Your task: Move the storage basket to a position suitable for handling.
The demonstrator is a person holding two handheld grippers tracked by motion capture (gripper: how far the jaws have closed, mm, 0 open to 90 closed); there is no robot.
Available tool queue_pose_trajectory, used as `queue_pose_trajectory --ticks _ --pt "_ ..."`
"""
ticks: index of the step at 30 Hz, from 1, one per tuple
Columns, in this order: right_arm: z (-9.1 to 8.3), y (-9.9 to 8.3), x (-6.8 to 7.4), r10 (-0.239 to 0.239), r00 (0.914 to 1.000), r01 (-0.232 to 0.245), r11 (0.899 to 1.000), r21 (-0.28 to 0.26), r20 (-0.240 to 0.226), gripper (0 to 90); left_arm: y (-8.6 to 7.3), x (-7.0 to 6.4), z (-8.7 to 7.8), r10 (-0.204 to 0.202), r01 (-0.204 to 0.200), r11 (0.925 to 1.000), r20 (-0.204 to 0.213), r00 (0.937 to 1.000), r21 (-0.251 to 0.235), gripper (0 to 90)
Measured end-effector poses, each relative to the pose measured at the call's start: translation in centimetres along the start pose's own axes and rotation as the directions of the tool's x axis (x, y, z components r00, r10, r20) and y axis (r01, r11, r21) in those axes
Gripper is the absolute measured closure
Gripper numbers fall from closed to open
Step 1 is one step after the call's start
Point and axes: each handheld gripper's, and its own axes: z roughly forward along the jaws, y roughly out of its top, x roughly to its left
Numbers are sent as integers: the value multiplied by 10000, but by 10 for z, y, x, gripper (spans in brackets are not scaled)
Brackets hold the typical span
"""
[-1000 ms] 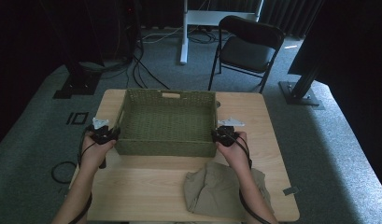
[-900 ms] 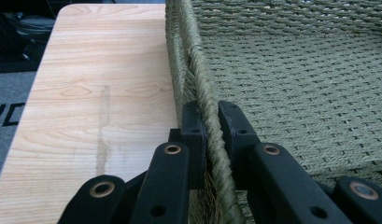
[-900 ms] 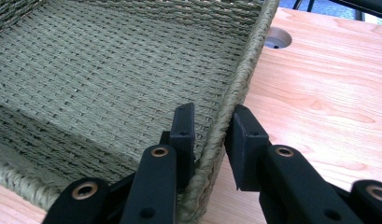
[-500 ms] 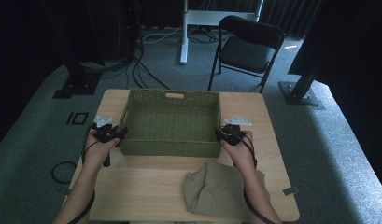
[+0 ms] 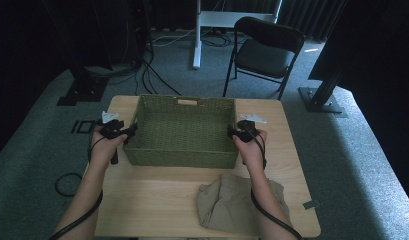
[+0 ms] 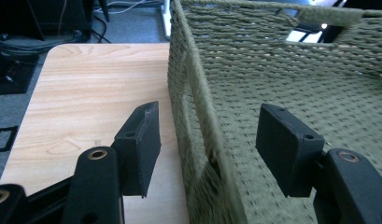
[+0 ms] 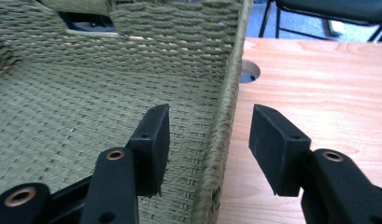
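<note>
Woven basket: olive-green wicker basket (image 5: 184,131) sits on the far half of my table, long side toward me, with a slot handle cut in its far wall.
Table: light wood table (image 5: 157,200); I see bare top on both sides of the basket and a round cable hole beyond its right wall in the right gripper view.
Left gripper: my left gripper (image 5: 126,134) is at the basket's left wall, near the front corner. In the left gripper view (image 6: 205,149) the jaws are spread wide and straddle the rim, one jaw outside over the wood, the other inside over the woven floor. Neither pad touches the wall from what I can see.
Right gripper: my right gripper (image 5: 233,133) is at the right wall, about level with the left one. In the right gripper view (image 7: 207,149) the jaws stand apart with the wall's edge between them, one jaw inside the basket, one outside above the table. I see a gap on each side of the weave.
Hands: left hand (image 5: 105,148) and right hand (image 5: 252,149) each wrap a gripper body; cables trail back along both forearms.
Cloth: crumpled tan cloth (image 5: 227,202) lies on the near right part of the table, apart from the basket, partly under my right forearm.
Chair: black folding chair (image 5: 264,52) stands on the floor beyond the table.
</note>
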Motion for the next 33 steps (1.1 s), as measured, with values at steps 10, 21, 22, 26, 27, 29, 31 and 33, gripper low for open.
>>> queue_pose_trajectory --ticks 10,21,22,26,27,29,31,33 --pt "11 -6 5 313 9973 -350 9979 552 668 680 -6 -4 21 79 -77 9999 -225 9997 88 585" --pt "12 -6 12 38 9915 -93 9991 414 1302 787 -7 -6 25 406 -412 9991 -548 9977 -93 756" --pt "12 -6 12 -32 9911 -24 9991 420 1334 789 -7 -8 25 635 -638 9980 -676 9957 -16 782" --pt "12 -5 11 -127 9909 67 9990 451 1340 792 -7 -10 25 712 -714 9974 -742 9947 3 790" --pt "13 -5 11 -168 9908 109 9989 452 1340 792 -7 -11 24 664 -666 9978 -723 9952 1 790" --pt "13 -5 10 -197 9906 134 9988 473 1352 792 -7 -11 24 658 -659 9978 -724 9952 1 790" --pt "13 -5 10 -197 9908 134 9988 480 1338 792 -7 -11 24 562 -565 9984 -691 9960 -20 790" --pt "12 -5 8 -170 9913 108 9988 485 1307 793 -7 -12 24 364 -369 9993 -607 9975 -72 790"
